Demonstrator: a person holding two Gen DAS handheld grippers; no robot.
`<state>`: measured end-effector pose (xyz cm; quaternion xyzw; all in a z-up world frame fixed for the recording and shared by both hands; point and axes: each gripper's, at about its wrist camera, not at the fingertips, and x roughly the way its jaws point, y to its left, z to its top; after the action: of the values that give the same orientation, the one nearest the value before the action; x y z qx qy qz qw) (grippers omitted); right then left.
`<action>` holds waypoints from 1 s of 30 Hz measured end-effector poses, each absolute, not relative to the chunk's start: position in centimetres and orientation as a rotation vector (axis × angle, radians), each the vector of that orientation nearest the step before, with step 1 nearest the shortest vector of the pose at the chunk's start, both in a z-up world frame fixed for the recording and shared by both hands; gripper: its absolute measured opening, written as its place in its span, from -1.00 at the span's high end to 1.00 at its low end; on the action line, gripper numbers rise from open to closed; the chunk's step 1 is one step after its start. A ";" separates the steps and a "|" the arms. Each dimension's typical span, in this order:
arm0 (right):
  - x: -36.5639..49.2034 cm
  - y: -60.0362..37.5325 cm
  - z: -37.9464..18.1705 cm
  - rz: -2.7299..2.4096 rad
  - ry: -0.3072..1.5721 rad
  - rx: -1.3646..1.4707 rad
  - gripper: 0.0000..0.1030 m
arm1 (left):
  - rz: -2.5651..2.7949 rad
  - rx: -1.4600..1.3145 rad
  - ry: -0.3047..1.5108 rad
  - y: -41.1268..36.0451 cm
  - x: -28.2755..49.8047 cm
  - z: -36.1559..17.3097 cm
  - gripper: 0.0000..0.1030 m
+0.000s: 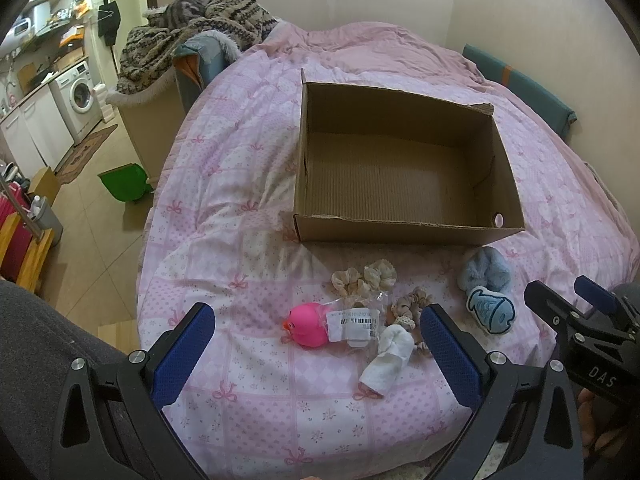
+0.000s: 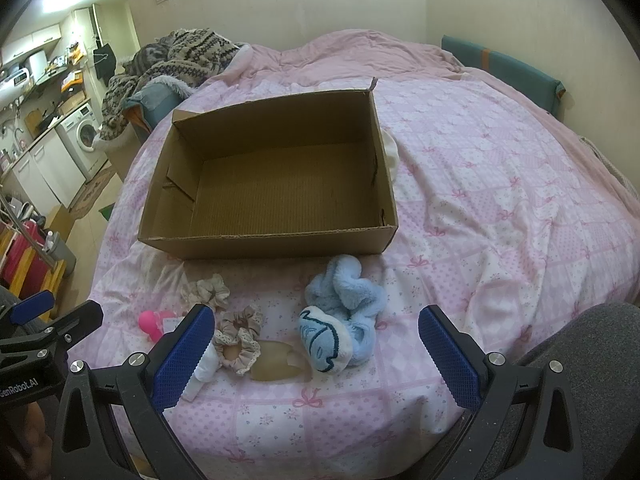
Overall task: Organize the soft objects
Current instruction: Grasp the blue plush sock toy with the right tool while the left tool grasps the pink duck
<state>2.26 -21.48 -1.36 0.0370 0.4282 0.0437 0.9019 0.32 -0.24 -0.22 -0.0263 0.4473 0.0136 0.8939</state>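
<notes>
An empty cardboard box (image 1: 404, 222) (image 2: 272, 240) sits on the pink bed. In front of it lie soft items: a pink squishy toy (image 1: 306, 324) (image 2: 150, 324) in a clear bag, beige scrunchies (image 1: 364, 278) (image 2: 206, 290), a lace-trimmed scrunchie (image 1: 412, 304) (image 2: 238, 340), a white cloth (image 1: 390, 354), and a blue fluffy slipper with a fish patch (image 1: 486, 276) (image 2: 344, 312). My left gripper (image 1: 318, 354) is open above the pink toy and white cloth. My right gripper (image 2: 316, 354) is open, over the slipper and scrunchie, touching nothing.
The bed's pink quilt (image 1: 240, 240) (image 2: 500, 200) fills the scene. A patterned blanket pile (image 1: 192, 28) lies at the back left. A green bin (image 1: 124, 180) and a washing machine (image 1: 78, 96) stand on the floor left. A teal cushion (image 2: 504, 68) is at the back right.
</notes>
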 end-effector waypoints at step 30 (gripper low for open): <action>9.0 -25.6 2.8 0.125 1.000 0.168 -1.00 | 0.044 0.011 0.990 1.0 6.5 3.7 -0.99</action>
<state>9.04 -25.56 2.75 0.0803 0.4784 0.0598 0.8724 6.53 0.99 3.74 0.0053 0.4749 0.0209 0.8798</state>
